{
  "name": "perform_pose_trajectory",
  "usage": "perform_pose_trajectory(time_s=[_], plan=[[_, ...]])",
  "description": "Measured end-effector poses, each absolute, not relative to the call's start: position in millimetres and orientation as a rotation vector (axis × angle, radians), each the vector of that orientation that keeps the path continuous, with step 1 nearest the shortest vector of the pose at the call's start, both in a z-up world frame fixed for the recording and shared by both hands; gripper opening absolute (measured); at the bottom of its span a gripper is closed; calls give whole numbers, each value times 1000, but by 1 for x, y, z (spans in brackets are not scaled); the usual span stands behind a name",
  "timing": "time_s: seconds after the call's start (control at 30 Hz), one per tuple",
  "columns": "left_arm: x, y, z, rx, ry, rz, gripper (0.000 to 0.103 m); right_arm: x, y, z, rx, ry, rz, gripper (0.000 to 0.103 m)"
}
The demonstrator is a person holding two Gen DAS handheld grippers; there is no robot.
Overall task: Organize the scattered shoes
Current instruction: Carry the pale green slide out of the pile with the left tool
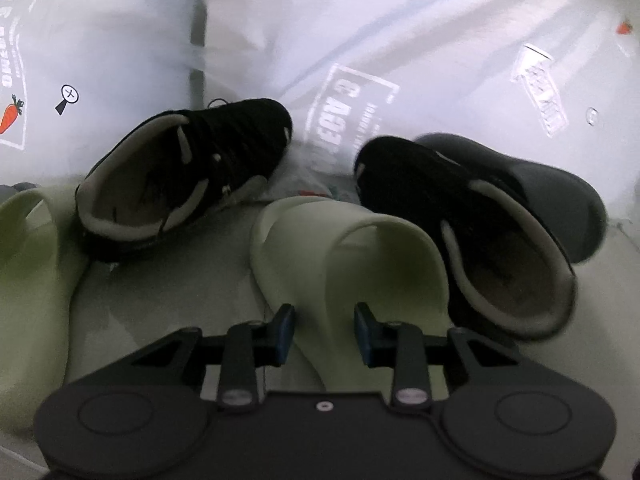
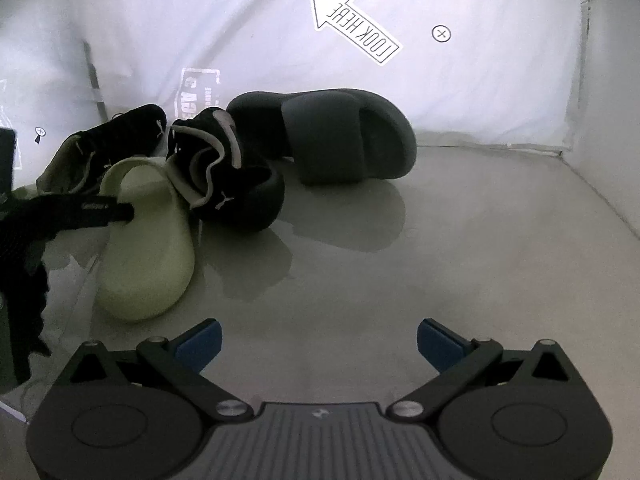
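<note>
Left gripper (image 1: pixel 325 330): jaws part-open, straddling the heel end of a pale green foam slide (image 1: pixel 352 256); contact with the pads cannot be confirmed. A black lace-up sneaker with grey lining (image 1: pixel 476 236) lies just right of it, touching the slide; its mate (image 1: pixel 188 172) sits ahead-left. A second pale green slide (image 1: pixel 28 280) lies far left.

Right gripper (image 2: pixel 319 342): jaws wide apart, empty, above bare grey floor (image 2: pixel 480 248). A dark grey moulded slide (image 2: pixel 340 140) lies well ahead.

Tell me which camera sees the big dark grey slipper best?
The right wrist view. There the dark grey slide shows whole, strap and sole, lying by the white backdrop with nothing in front. In the left wrist view, the same slide is half hidden behind a black sneaker and blurred.
</note>
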State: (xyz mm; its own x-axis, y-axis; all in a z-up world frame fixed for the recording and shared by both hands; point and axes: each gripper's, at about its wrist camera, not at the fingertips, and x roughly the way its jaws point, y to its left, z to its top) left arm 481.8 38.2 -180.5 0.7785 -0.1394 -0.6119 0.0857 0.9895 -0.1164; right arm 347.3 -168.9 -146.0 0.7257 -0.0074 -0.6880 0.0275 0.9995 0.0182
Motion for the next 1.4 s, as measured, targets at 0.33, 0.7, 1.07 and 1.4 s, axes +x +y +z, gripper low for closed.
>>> perform_pose_trajectory(time_s=[0.33,0.7,1.07,1.4], plan=[[398,27,-178,-29,697,-213,33,305,-176,-137,47,728,-31,103],[295,25,-174,47,709,-296,33,243,-185,-129,66,704,-42,103],[241,11,-169,39,754,-340,33,206,-189,-132,43,738,-16,103],[224,-13,-168,-4,766,-354,33,194,-202,-134,10,760,-12,103]])
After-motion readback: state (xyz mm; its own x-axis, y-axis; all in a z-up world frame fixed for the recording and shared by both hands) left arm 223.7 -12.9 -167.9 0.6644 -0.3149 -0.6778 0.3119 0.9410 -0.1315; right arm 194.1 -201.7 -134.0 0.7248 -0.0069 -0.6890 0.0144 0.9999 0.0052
